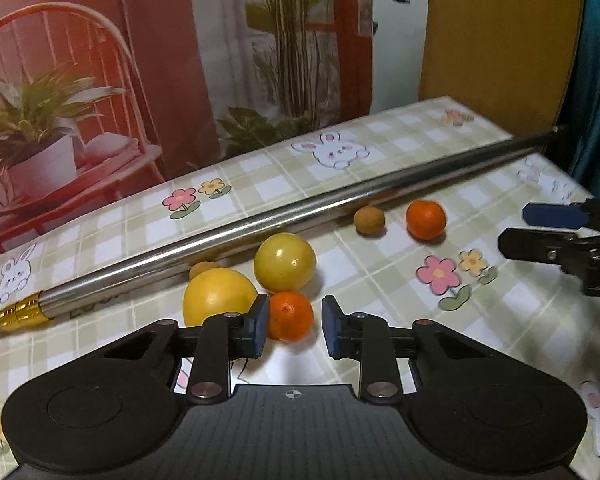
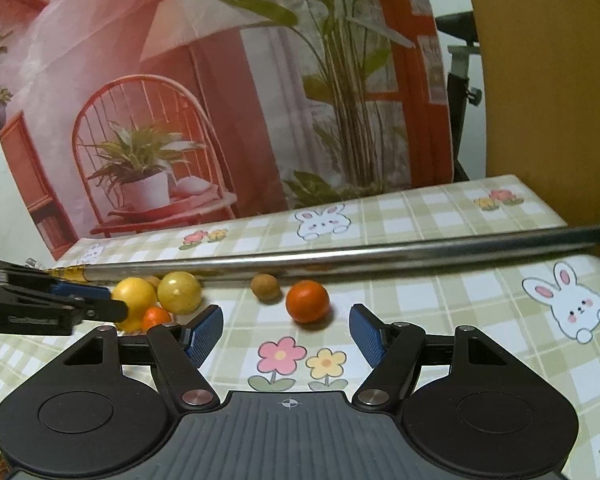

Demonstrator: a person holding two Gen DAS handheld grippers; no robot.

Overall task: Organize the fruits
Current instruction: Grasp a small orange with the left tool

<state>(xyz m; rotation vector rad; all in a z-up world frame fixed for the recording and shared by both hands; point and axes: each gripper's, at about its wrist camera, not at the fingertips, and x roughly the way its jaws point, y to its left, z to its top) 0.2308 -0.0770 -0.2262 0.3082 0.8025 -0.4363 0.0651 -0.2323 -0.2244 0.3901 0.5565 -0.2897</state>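
Left gripper, fingers spread around a small orange without pinching, must next squeeze, then lift.

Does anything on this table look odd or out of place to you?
Yes: a long metal pole with a gold-coloured end lies slantwise across the checked tablecloth, just behind the loose fruit. Among oranges and yellow citrus it looks out of place. Nothing appears spilled or damaged.
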